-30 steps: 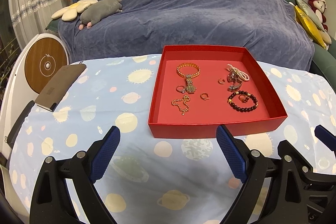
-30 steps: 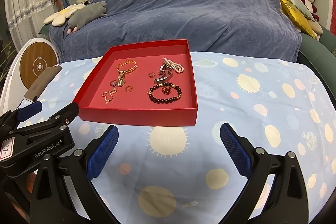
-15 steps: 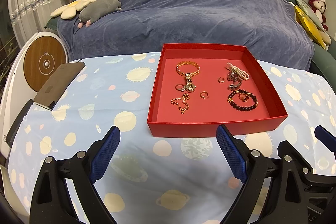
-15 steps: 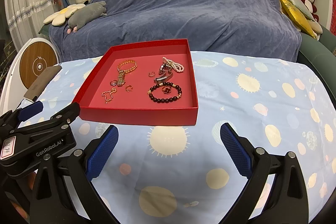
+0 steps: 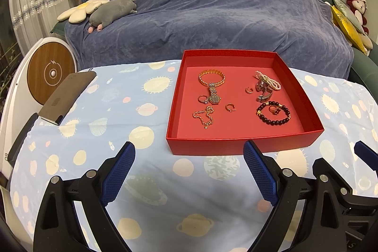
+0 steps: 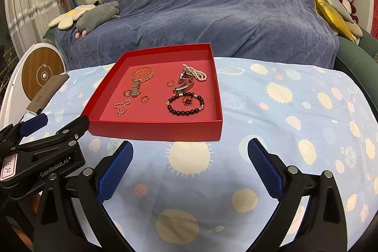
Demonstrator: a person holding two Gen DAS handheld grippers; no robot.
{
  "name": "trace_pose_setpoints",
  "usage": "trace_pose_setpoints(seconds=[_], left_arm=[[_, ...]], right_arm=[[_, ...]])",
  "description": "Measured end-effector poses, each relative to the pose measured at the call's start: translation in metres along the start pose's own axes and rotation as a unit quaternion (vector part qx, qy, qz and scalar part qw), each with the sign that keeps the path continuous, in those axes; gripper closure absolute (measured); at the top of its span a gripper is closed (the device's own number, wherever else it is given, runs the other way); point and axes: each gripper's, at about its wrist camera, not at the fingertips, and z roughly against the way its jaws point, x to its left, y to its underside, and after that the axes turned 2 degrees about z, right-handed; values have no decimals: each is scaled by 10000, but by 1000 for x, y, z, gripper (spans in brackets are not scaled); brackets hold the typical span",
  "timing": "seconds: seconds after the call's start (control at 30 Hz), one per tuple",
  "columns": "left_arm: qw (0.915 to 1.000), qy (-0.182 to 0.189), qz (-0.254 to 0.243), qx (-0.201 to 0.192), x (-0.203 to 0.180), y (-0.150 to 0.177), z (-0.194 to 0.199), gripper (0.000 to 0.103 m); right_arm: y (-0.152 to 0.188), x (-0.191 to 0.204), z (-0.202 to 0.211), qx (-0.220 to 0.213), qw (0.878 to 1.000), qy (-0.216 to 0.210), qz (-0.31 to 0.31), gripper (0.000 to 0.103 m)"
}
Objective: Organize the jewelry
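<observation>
Both tools are held back from the work: the left gripper (image 5: 189,171) and the right gripper (image 6: 190,169) hover over the planet-printed blue cloth (image 6: 283,110), each with its blue-padded fingers spread wide and nothing between them. The jewelry is gathered in the shallow red cardboard tray (image 5: 236,145), which rests on the cloth just ahead of both tools.

Trouble is most likely to be met at the crowded right side of the tray. The white pearl strand (image 5: 271,82) is draped against the dark metal clasp bracelet (image 5: 263,91), so one could be dragged along with the other. The small red flower ring (image 6: 188,100) lies inside the dark beaded bracelet (image 6: 185,104) (a closing finger could catch the beads instead). The thin gold chain (image 5: 203,115) lies flat and could slip from the pads, and the light tray could be shoved if a finger meets its front wall.

Elsewhere in the tray a gold link bracelet (image 5: 212,77), a stone-set ring (image 5: 202,99) and two small gold hoop earrings (image 5: 229,107) are seen. A grey flat case (image 5: 67,96) lies at the cloth's left edge, well apart. A blue-covered sofa (image 6: 200,11) stands behind. No obstacle is seen between grippers and tray.
</observation>
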Motion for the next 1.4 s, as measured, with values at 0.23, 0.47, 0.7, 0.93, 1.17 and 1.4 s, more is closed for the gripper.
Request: trace_pose_setpoints(seconds=[0.23,0.47,0.7,0.93,1.17,1.4], left_arm=[[10000,-10,-7,-7,0,0,0,13],[10000,-6,-8,-5,0,-1,1,13],[10000,-11,-3,-2,0,0,0,13],[9998,156,7,-123,3,-5,5,13],[9995,131,13,-279,2,-2,3,13],[9999,54,29,-139,1,-3,2,13]], right_arm=[[0,0,0,-8,10000,6,-3,8],[0,0,0,-6,10000,-1,-11,8],[1,0,-1,0,10000,0,-17,8],[0,-3,2,-85,9999,-25,-90,8],[1,3,3,-102,9999,2,26,8],[1,3,3,-92,10000,21,18,7]])
